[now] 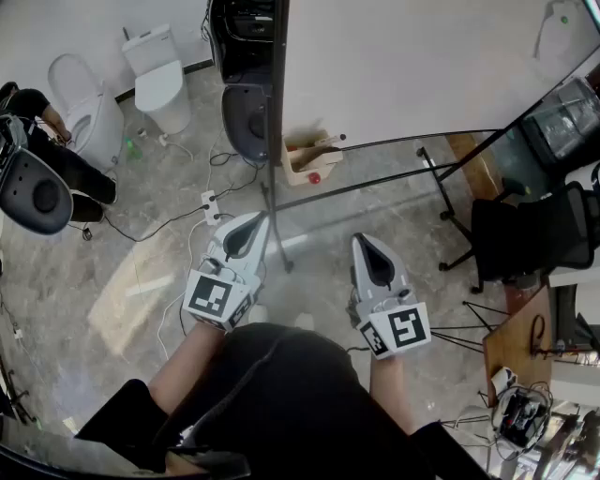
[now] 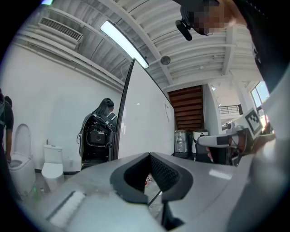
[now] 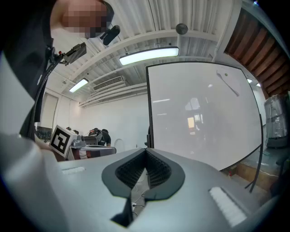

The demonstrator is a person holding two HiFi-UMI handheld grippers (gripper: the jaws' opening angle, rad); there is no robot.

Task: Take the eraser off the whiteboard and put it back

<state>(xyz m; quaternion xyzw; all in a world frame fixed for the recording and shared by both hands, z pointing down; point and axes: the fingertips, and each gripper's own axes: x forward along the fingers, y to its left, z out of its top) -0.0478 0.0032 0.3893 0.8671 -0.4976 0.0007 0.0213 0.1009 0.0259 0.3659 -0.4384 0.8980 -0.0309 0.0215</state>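
Nearest to the person, both tools are held level and side by side, pointing at the board. The left gripper point(image 1: 257, 218) has its jaws pressed together with nothing between them. The right gripper point(image 1: 364, 240) is the same, tips touching and empty. So nothing's been picked up yet.

A bit farther out, on the floor at the foot of the stand, there's a small wooden box point(image 1: 309, 157). It sits slightly left of the gap between the two grippers. The office chair point(image 1: 525, 239) is off to the right.

Beyond that is the whiteboard point(image 1: 422, 66). What I'm fairly sure is the eraser point(image 1: 562, 21) is stuck on its face, high up and toward the far right. In the right gripper view its long axis runs on a slant, not level or upright.

So the eraser is ahead, above and to the right of both grippers, well apart from them. The right one is clearly nearer, so I'd reach with that one. It'd have to spread its jaws first and probably roll a little to match the slant.
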